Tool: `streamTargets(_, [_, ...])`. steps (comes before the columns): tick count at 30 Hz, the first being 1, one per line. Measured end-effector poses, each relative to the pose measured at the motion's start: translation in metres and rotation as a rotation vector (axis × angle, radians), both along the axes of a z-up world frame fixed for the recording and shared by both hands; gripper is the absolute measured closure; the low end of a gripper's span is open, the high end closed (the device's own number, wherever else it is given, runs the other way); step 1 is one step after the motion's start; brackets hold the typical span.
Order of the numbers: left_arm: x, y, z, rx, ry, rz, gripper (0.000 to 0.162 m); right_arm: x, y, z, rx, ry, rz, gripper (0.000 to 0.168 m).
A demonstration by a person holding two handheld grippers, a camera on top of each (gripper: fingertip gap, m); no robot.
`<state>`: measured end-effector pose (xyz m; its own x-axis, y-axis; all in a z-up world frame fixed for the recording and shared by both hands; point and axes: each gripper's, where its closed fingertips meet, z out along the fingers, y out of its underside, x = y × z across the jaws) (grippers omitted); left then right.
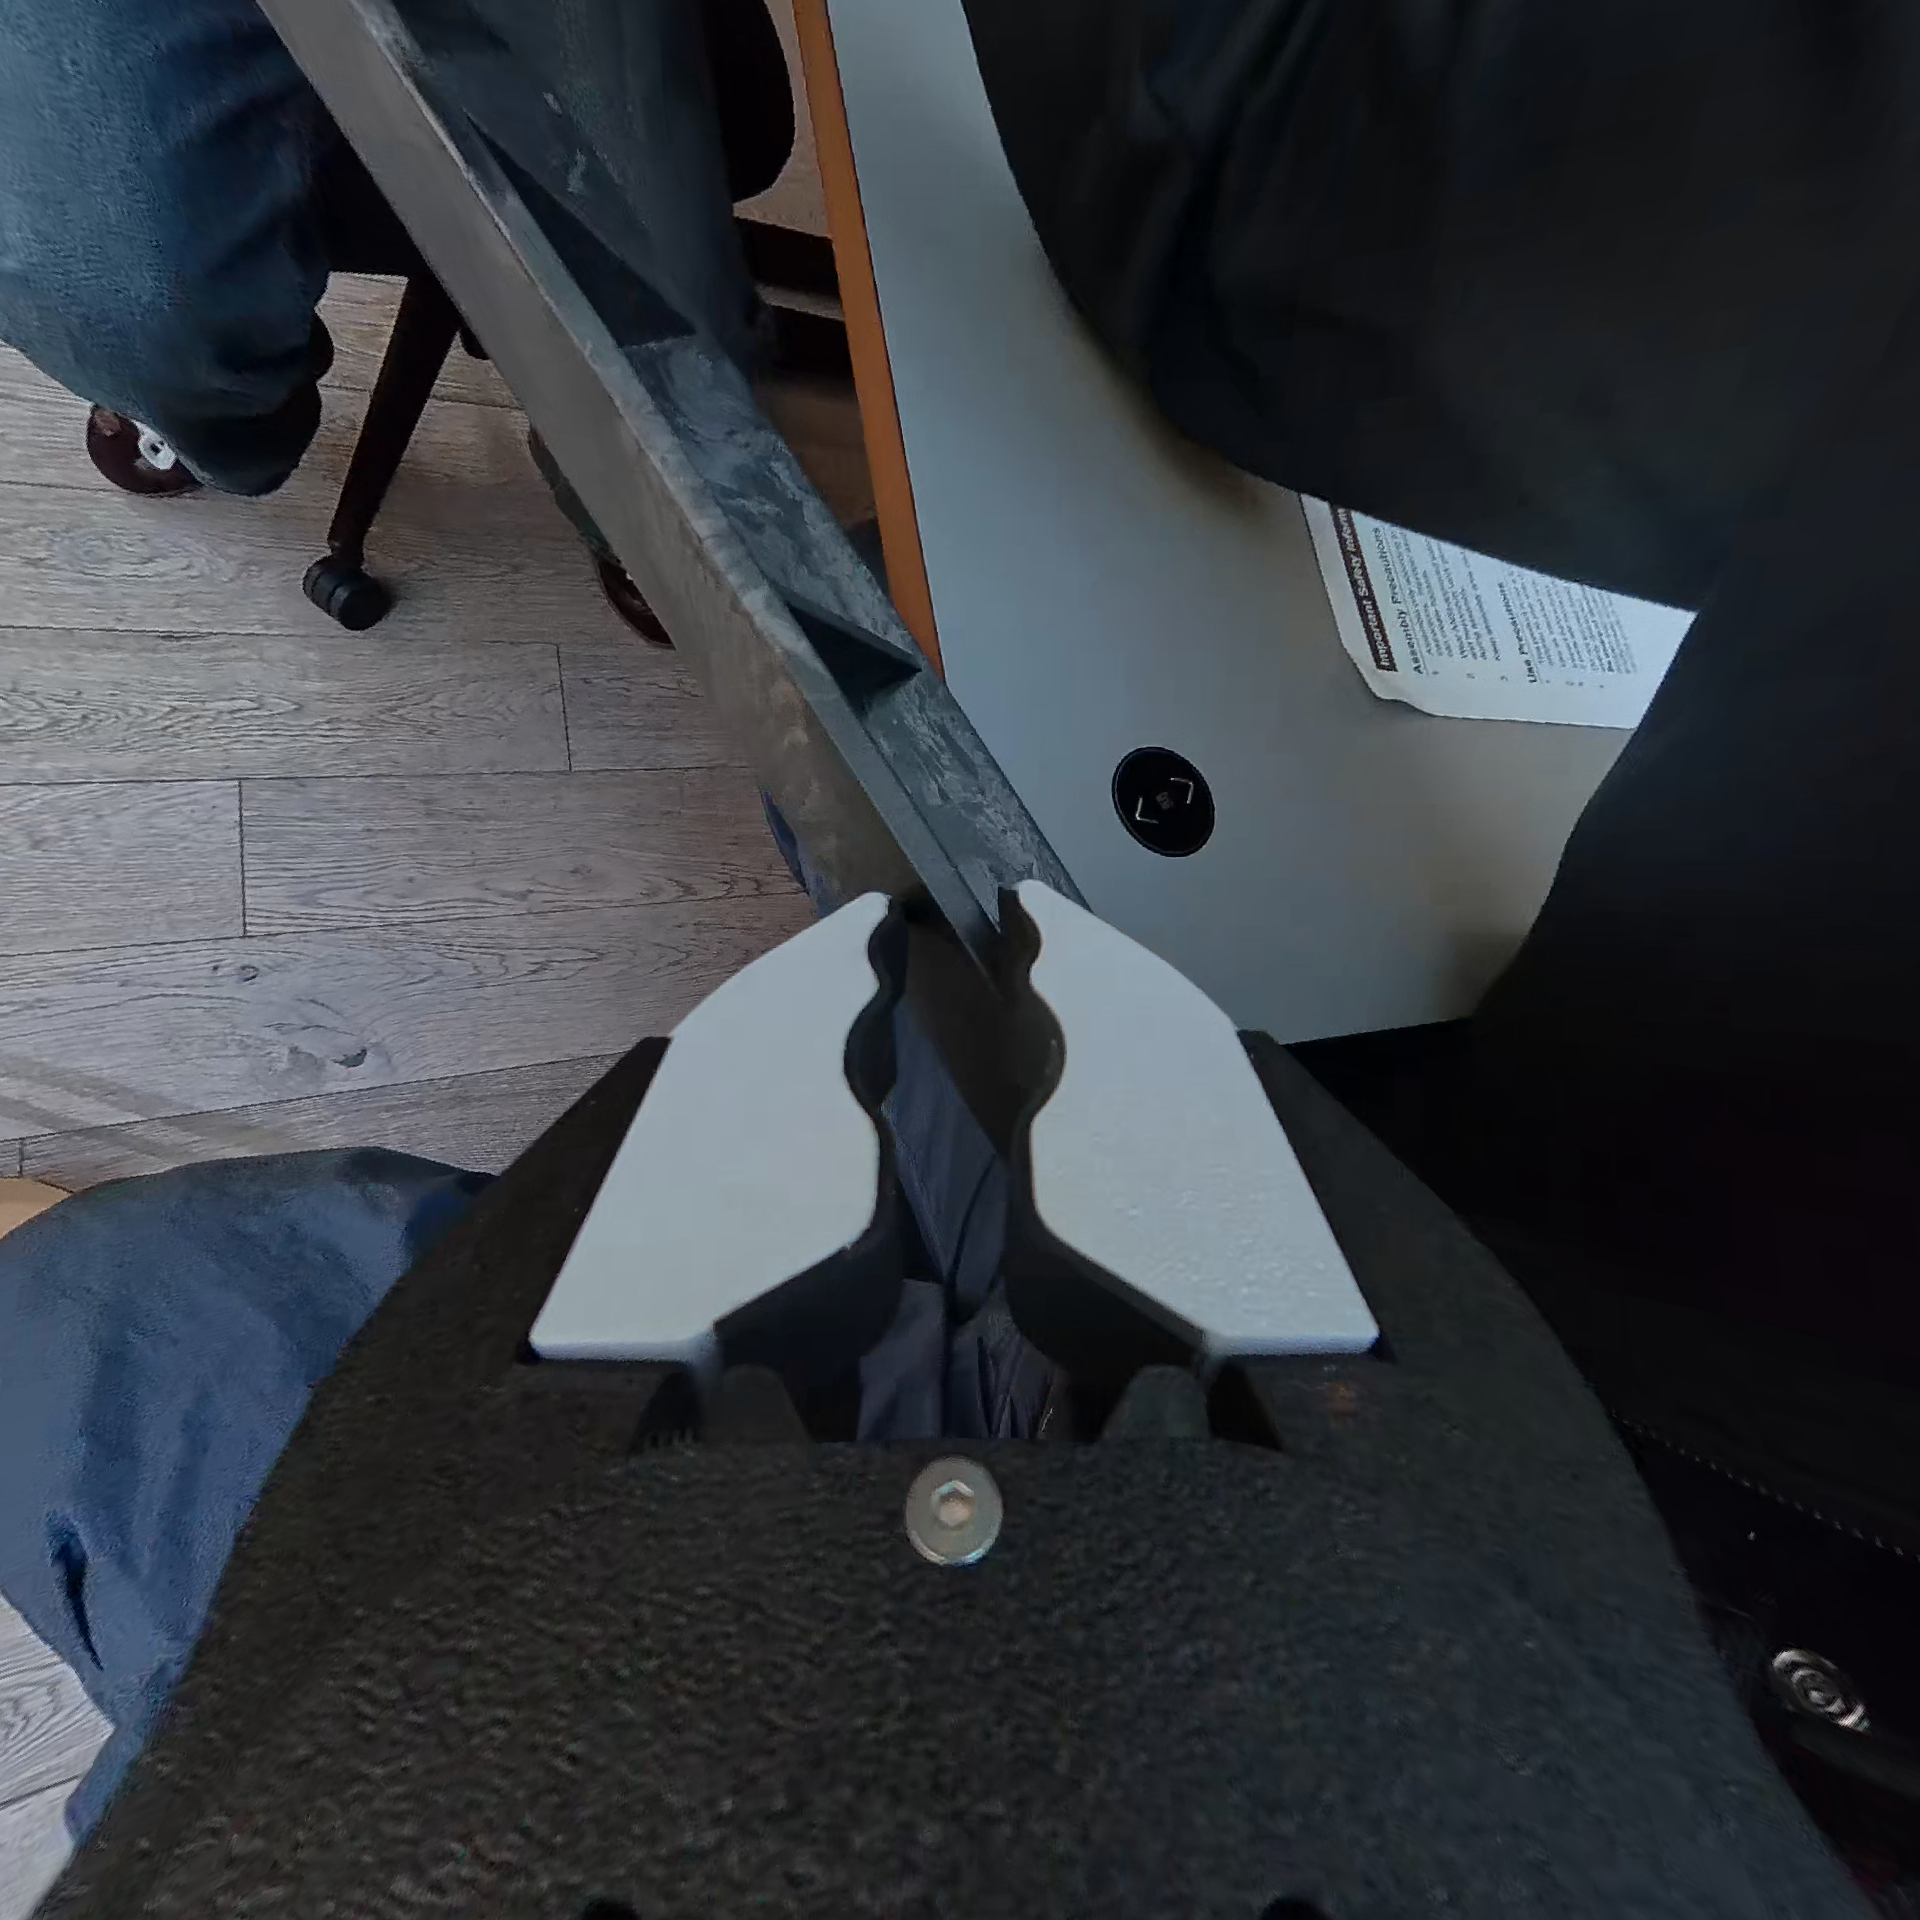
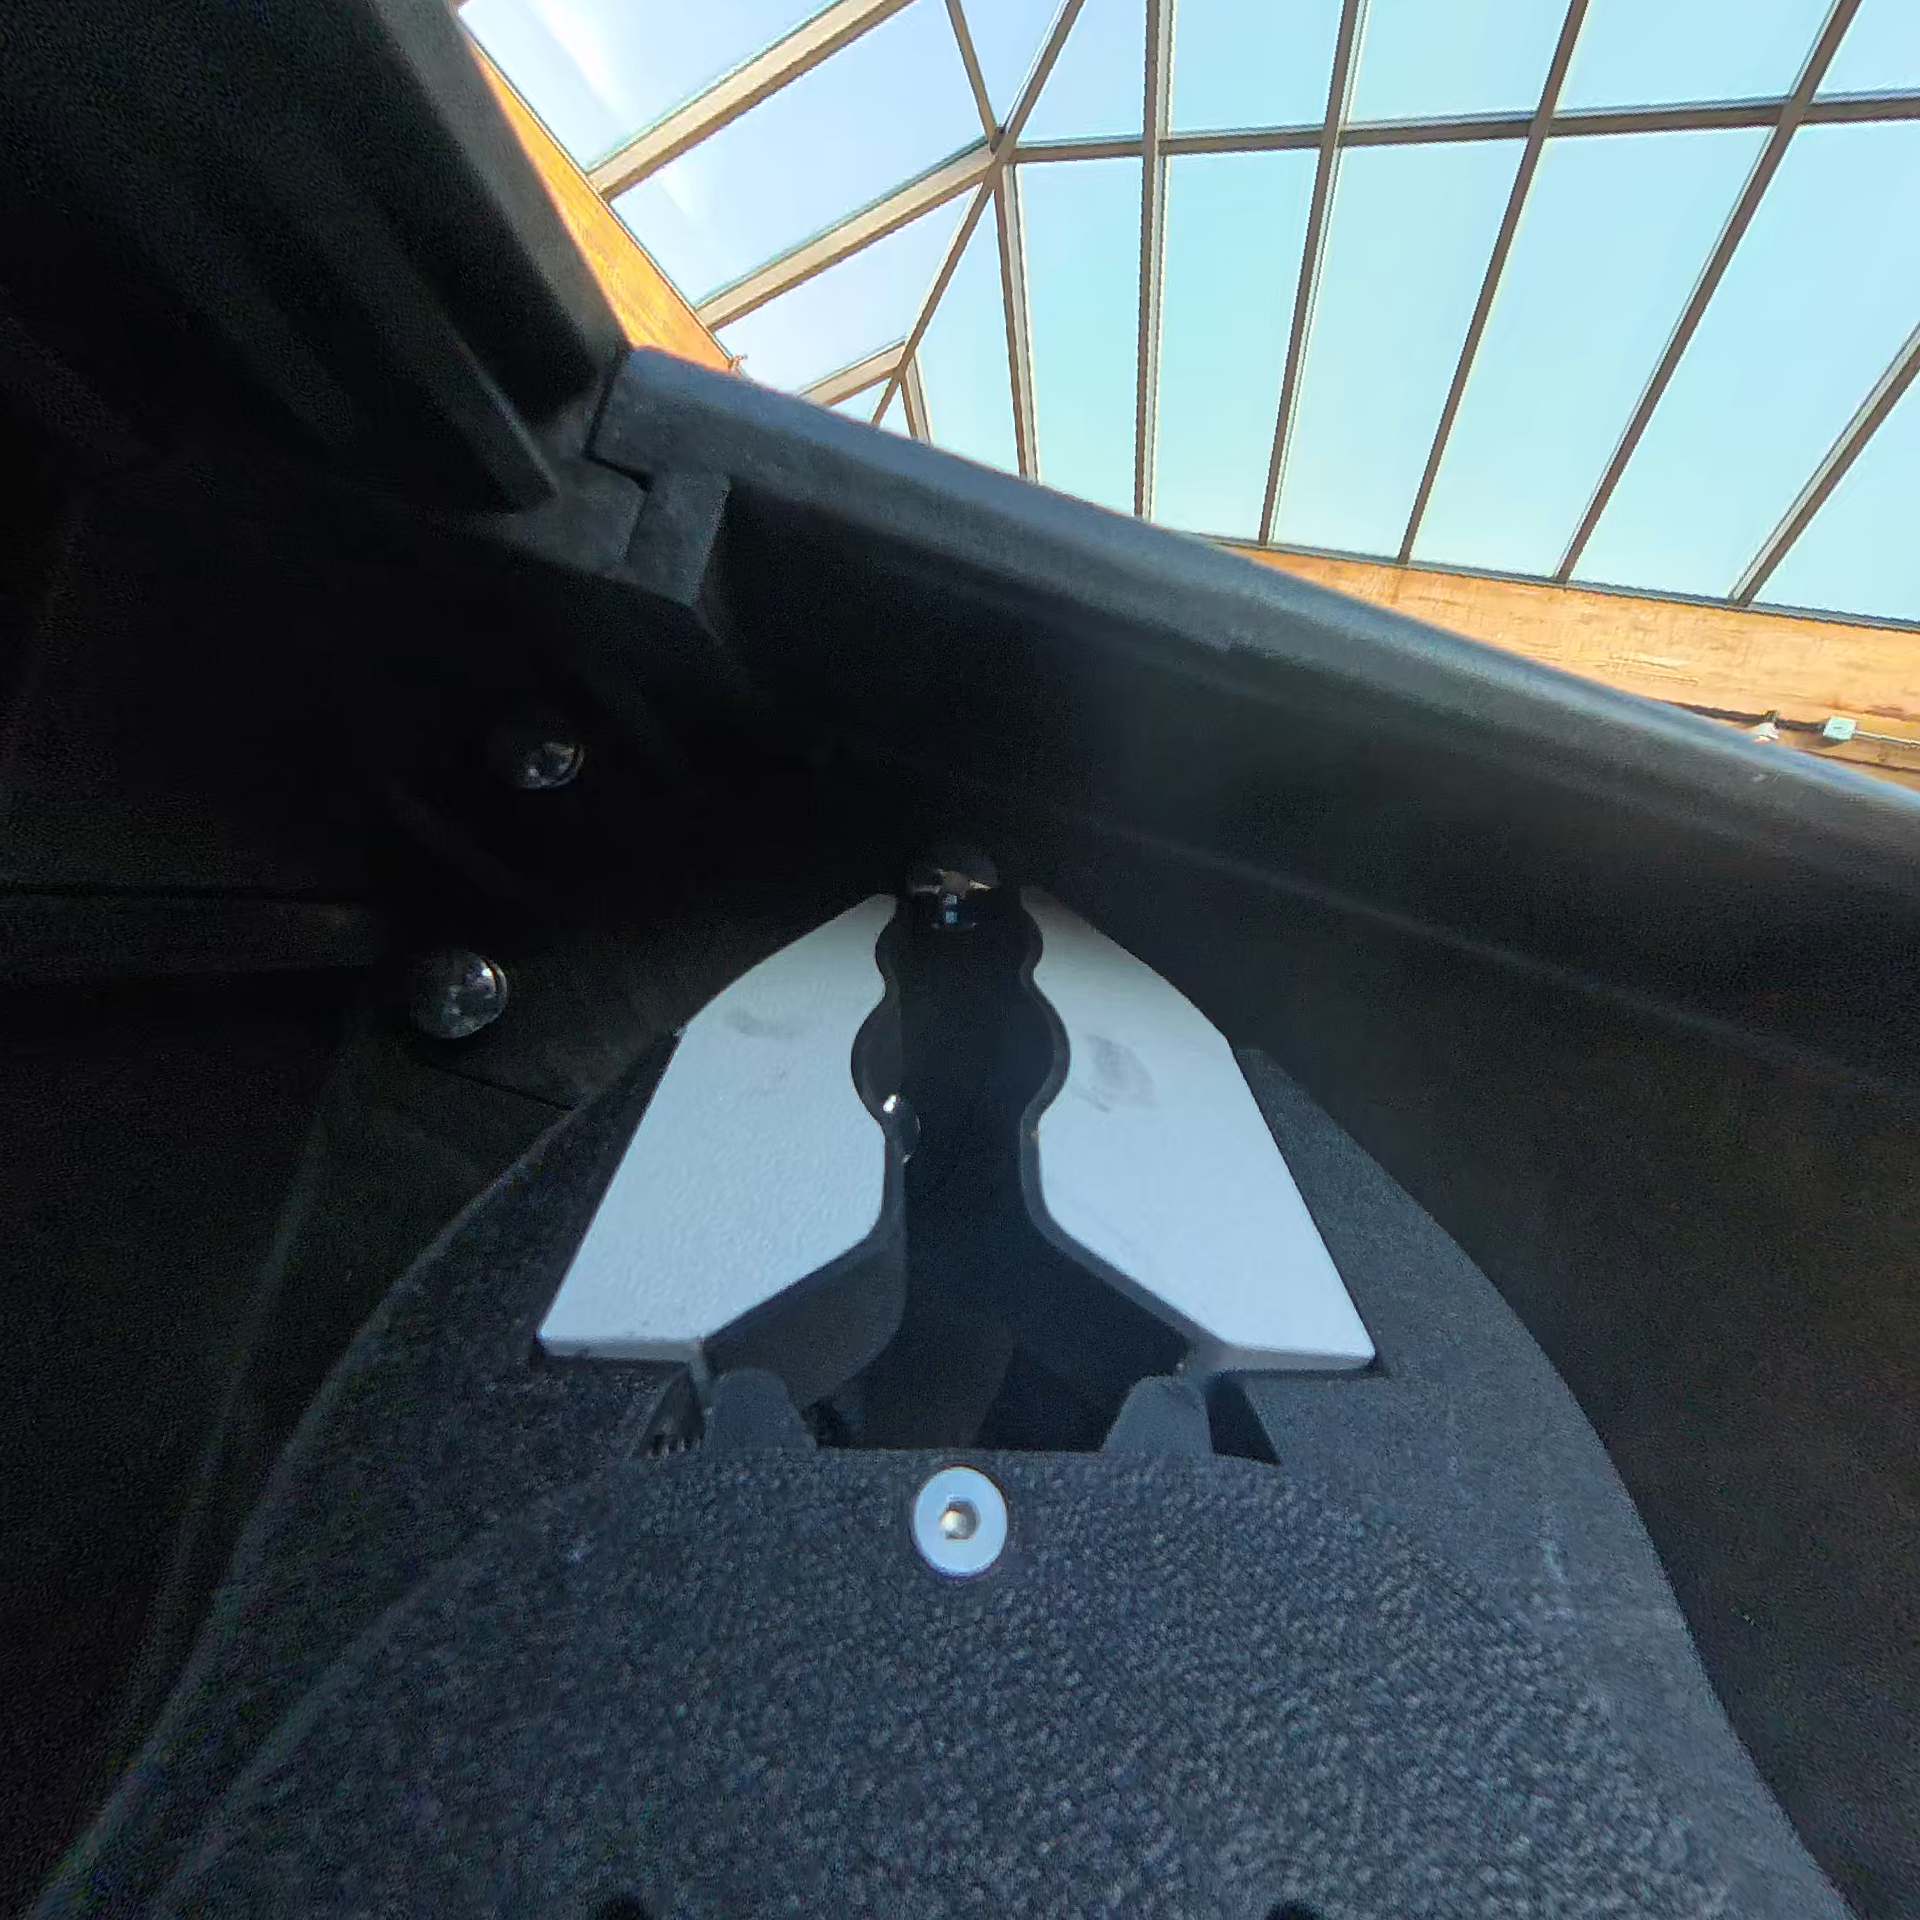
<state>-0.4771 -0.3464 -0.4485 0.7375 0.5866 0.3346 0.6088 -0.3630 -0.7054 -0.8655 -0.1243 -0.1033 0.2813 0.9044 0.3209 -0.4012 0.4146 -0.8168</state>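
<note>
In the left wrist view my left gripper [image 1: 954, 920] has its white fingers [image 1: 769, 1122] drawn close on the thin lower edge of a dark grey metal rail [image 1: 748, 499]. The rail runs diagonally up to the top left, under a white panel [image 1: 1049, 582] with an orange edge. In the right wrist view my right gripper [image 2: 958, 914] points upward. Its fingertips are closed around a small shiny screw [image 2: 948, 889] set in the underside of a black plastic chair part [image 2: 1195, 727]. Two more screws [image 2: 457, 992] sit in that part to the left.
The white panel carries a black round disc [image 1: 1162, 800] and a paper label [image 1: 1486, 623]. Black fabric [image 1: 1507, 260] fills the right. A person's jeans leg [image 1: 177, 1382] is at lower left, and chair castors [image 1: 348, 597] stand on the grey wood floor [image 1: 312, 831]. A glass skylight [image 2: 1403, 260] is overhead. The grippers' ends are close to 55 cm from one another.
</note>
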Motion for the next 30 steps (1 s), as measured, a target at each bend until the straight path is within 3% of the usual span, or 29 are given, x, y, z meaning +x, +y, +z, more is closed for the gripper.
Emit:
streamTargets(16, [0.002,0.0021,-0.0012,-0.127,0.098,-0.046,0.145,-0.0045,-0.0005,-0.0012,-0.011,-0.028,0.083,0.155])
streamTargets(30, [0.0016,0.0025,-0.001,-0.108,0.093,-0.042,0.145,-0.0039,0.0008,-0.0069,0.005,-0.042,0.06,0.161])
